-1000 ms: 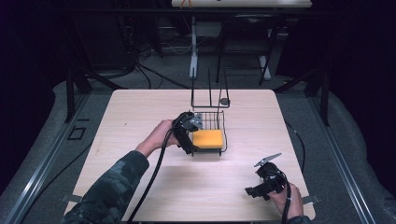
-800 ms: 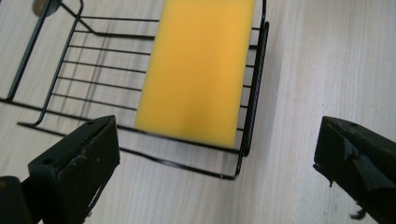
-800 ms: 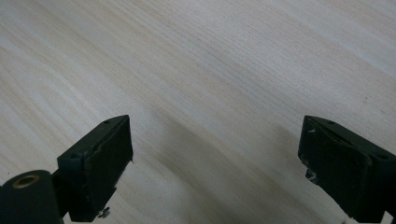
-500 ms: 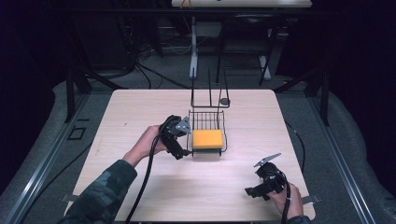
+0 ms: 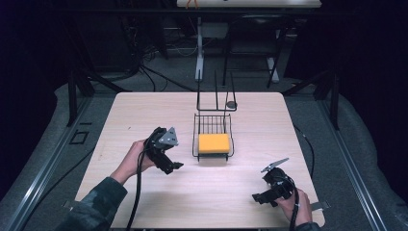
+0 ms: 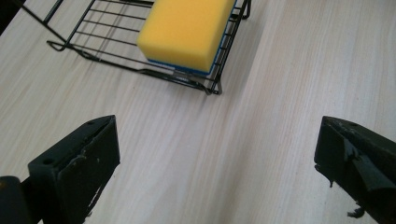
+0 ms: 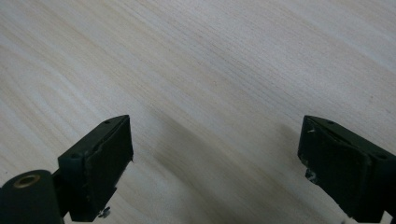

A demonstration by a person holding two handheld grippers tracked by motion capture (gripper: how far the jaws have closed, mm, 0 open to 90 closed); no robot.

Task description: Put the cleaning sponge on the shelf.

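Left tool (image 5: 169,166): black two-jaw unit with a grey three-cornered plate, held in the person's left hand (image 5: 132,161) over the pale wood-grain table (image 5: 144,110), left of centre. Jaws spread wide and empty in the left gripper view, bare tabletop between them. A black cable trails from it toward the near edge; the camouflage-patterned sleeve (image 5: 94,207) is cut off by the bottom of the high view.

Black wire basket (image 5: 197,144): at the table's centre, just right of the left tool and apart from it. Its tall wire handle frame rises at the far side. In the left gripper view the far end is cut off by the frame's top.

Yellow rectangular sponge (image 5: 214,143): lies in the near half of the basket; a blue underside layer shows as a thin strip in the left gripper view (image 6: 187,28).

Small dark round object (image 5: 232,104): beside the frame's far right foot; too small to identify.

Right tool (image 5: 260,198): near the table's near right corner, in the right hand (image 5: 298,211), partly cut off. Jaws wide apart, nothing held.
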